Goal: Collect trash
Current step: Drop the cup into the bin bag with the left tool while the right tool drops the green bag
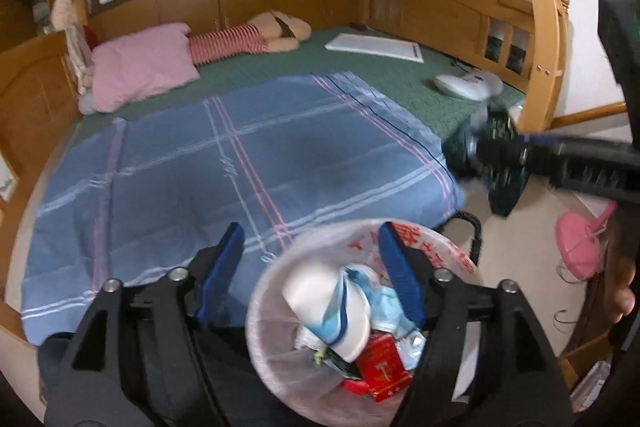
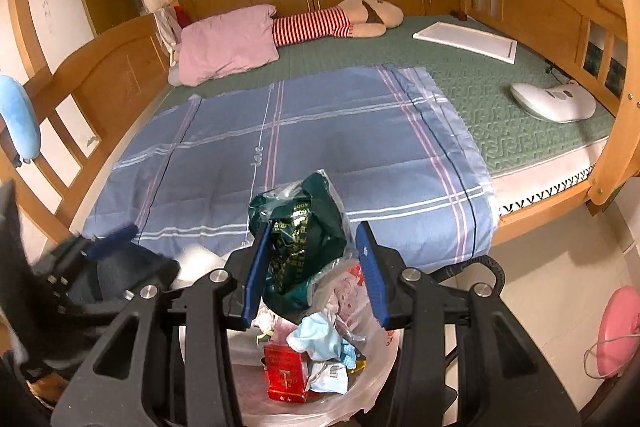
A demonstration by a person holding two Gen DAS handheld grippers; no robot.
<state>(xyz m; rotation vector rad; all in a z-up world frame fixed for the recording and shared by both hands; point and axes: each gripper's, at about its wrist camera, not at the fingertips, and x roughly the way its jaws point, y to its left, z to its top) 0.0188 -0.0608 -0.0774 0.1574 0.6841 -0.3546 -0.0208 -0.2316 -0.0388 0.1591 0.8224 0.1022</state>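
Both jaws of the left gripper [image 1: 312,275] stand wide apart with nothing between the pads; it hangs over the near rim of the waste bin [image 1: 276,359], its right finger over the bin's mouth and its left finger over the blue checked quilt [image 1: 224,155]. No earlier picture shows how they came to stand so. The right gripper [image 2: 314,275] stands partly open, and a crumpled dark green wrapper [image 2: 304,247] sits between its fingers; the wrapper lies against the left pad, but a gap shows beside the right pad, so whether the pads truly pinch it is hard to tell. In the left wrist view the same wrapper [image 1: 496,163] is motion-blurred at the tip of the right gripper, off the quilt's right corner.

The bin, lined with a clear bag printed in red, stands on the floor at the foot of the bed. Inside lie a white cup [image 1: 328,303], light blue crumpled material that may be a mask [image 1: 384,303], and a red box [image 1: 382,367]; what is underneath them is hidden. The lower part of the bin is cut off by the gripper bodies in both views.

On the green mattress lie a pink pillow [image 2: 228,43], a striped plush toy [image 2: 340,19], a white board [image 2: 466,39] and a white device [image 2: 554,101]. A pink object [image 2: 618,331] on the floor is cut off at the right edge.
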